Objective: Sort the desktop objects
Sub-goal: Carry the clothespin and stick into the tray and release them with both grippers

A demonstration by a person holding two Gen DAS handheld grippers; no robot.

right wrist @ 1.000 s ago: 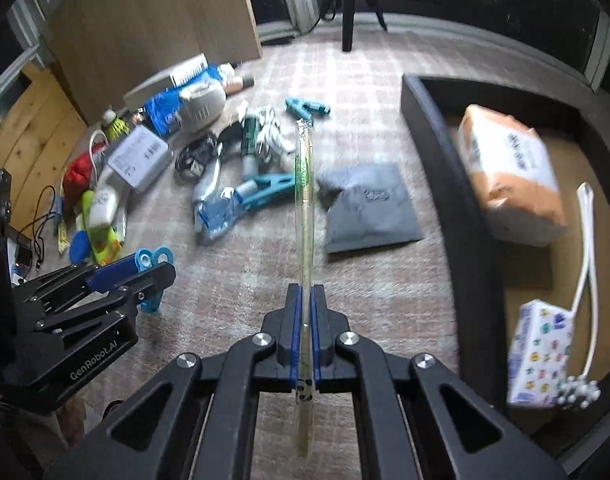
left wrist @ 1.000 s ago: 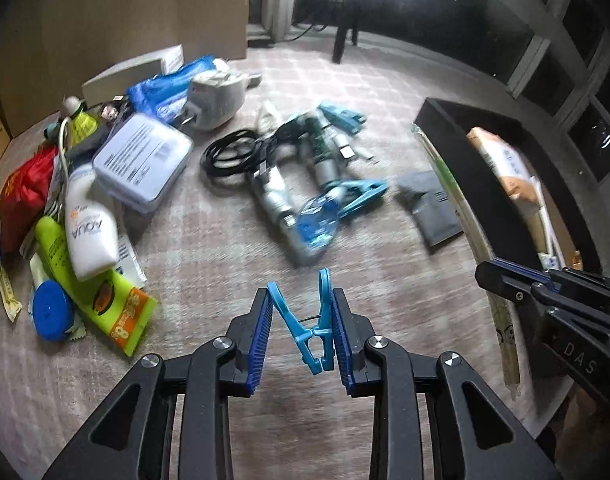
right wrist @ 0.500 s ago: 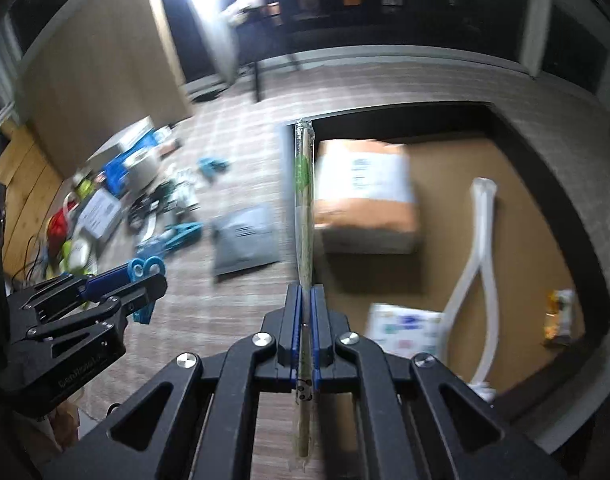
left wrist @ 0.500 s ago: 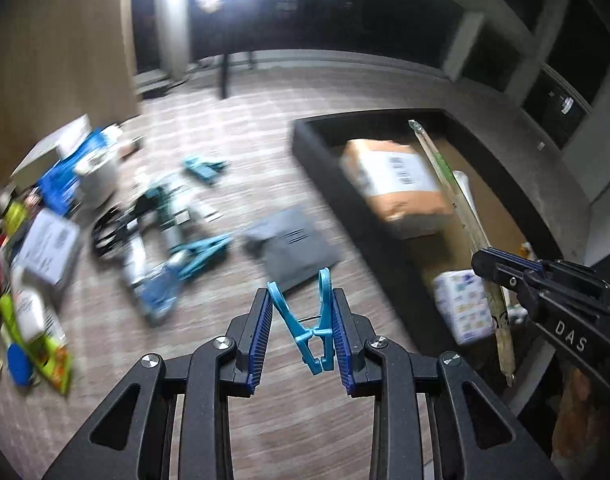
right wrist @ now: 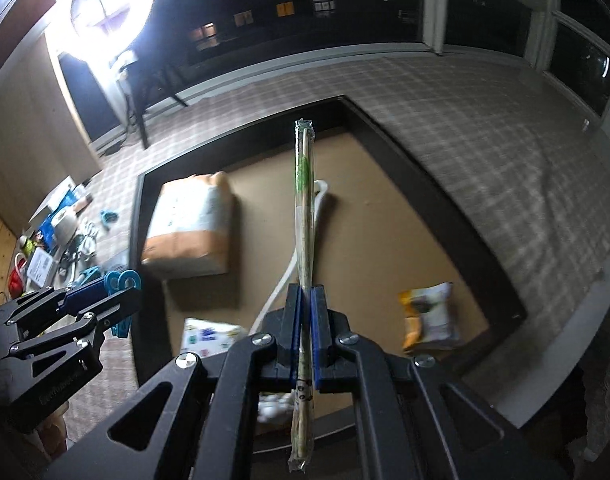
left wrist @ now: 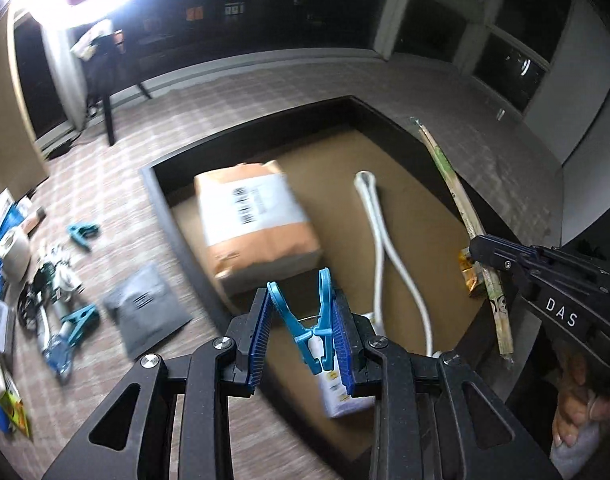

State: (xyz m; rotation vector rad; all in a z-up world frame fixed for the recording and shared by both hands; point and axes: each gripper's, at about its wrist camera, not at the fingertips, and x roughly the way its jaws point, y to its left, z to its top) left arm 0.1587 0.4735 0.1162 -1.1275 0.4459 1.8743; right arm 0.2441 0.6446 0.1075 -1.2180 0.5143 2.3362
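Behind the left gripper (left wrist: 301, 334) and its blue clip (left wrist: 311, 320), a half-hidden white packet (left wrist: 341, 394).

Two handheld grippers, each with black angular linkage arms with triangular cutouts and round silver screws. The left gripper (left wrist: 301, 332) has ribbed blue pads (left wrist: 259, 336). The right gripper (right wrist: 305, 332) has blue pads too; its side carries white "DAS" lettering.

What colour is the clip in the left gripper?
Light blue clip; the left wrist view shows it best.
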